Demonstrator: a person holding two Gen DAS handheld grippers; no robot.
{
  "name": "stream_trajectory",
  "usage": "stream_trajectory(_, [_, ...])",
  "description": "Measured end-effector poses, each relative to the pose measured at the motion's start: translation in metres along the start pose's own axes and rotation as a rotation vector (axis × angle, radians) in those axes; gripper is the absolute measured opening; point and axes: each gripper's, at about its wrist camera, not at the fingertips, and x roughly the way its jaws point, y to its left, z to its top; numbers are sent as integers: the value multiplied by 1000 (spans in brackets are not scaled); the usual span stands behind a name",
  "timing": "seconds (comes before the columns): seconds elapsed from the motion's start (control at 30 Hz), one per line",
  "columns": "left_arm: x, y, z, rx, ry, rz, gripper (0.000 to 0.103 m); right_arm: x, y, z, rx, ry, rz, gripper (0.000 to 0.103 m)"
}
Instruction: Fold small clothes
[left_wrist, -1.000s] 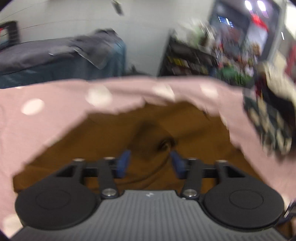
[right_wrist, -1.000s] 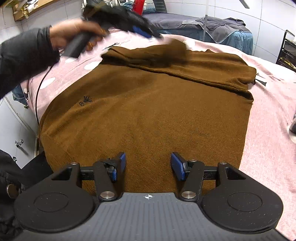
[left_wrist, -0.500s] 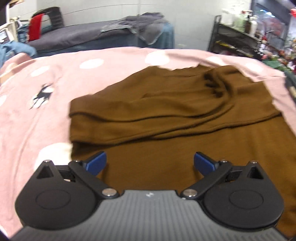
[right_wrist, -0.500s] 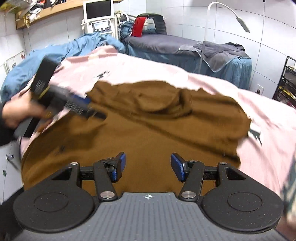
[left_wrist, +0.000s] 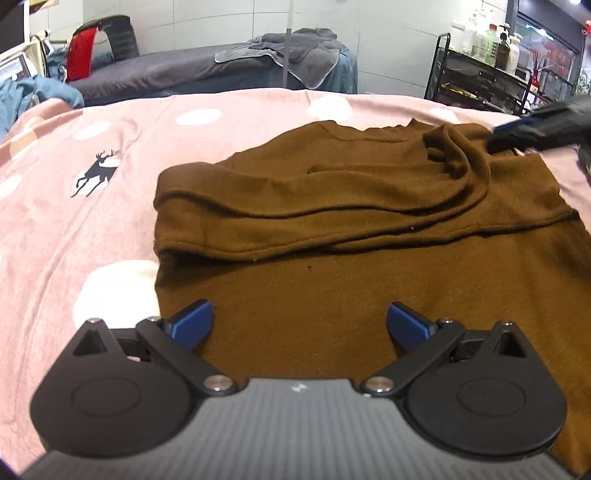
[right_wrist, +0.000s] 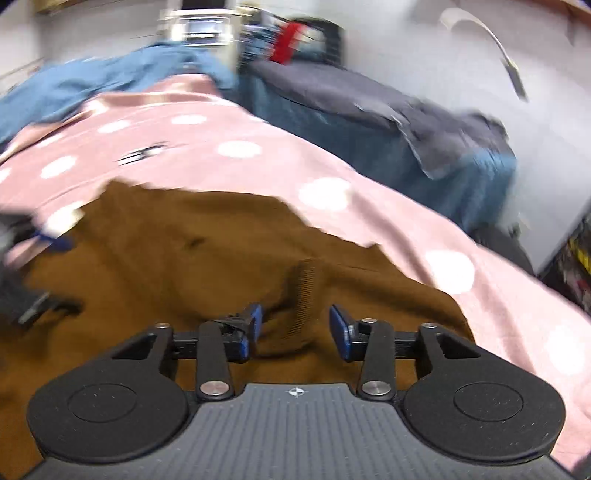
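Note:
A brown sweater (left_wrist: 332, 236) lies flat on a pink spotted blanket (left_wrist: 74, 221), its sleeves folded across the chest. My left gripper (left_wrist: 300, 321) is open wide and empty, just above the sweater's near left part. My right gripper (right_wrist: 295, 328) is open, with a ribbed cuff (right_wrist: 303, 302) of the sweater between its blue fingers; the view is blurred. The right gripper also shows in the left wrist view (left_wrist: 532, 129), at the sweater's far right shoulder. The left gripper shows blurred at the left edge of the right wrist view (right_wrist: 37, 240).
A grey-covered treatment bed (left_wrist: 207, 70) stands behind the blanket. A black shelf rack with bottles (left_wrist: 487, 74) is at the back right. Blue fabric (right_wrist: 92, 85) is heaped at the blanket's far left.
My left gripper opened wide and drew back to the sweater's near left part. My right gripper swung forward to the sweater's far right, over the cuff.

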Motion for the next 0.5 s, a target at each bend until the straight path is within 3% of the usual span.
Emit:
stream_trajectory(0.1, [1, -2, -1, 9, -2, 9, 103, 32, -26, 1, 188, 91, -7, 57])
stream_trajectory(0.2, [2, 0, 0, -2, 5, 3, 103, 45, -38, -9, 409, 98, 142, 52])
stream_trajectory(0.23, [2, 0, 0, -1, 6, 3, 103, 46, -39, -13, 455, 95, 179, 48])
stream_trajectory(0.27, [2, 0, 0, 3, 7, 5, 103, 47, -38, -15, 482, 91, 195, 33])
stream_trajectory(0.3, [3, -1, 0, 5, 7, 6, 103, 45, -38, -17, 497, 74, 197, 10])
stream_trajectory(0.4, [2, 0, 0, 2, 7, 5, 103, 26, -31, -14, 517, -28, 195, 9])
stream_trajectory(0.5, [3, -1, 0, 2, 7, 8, 103, -10, -25, -9, 481, -169, 128, 9])
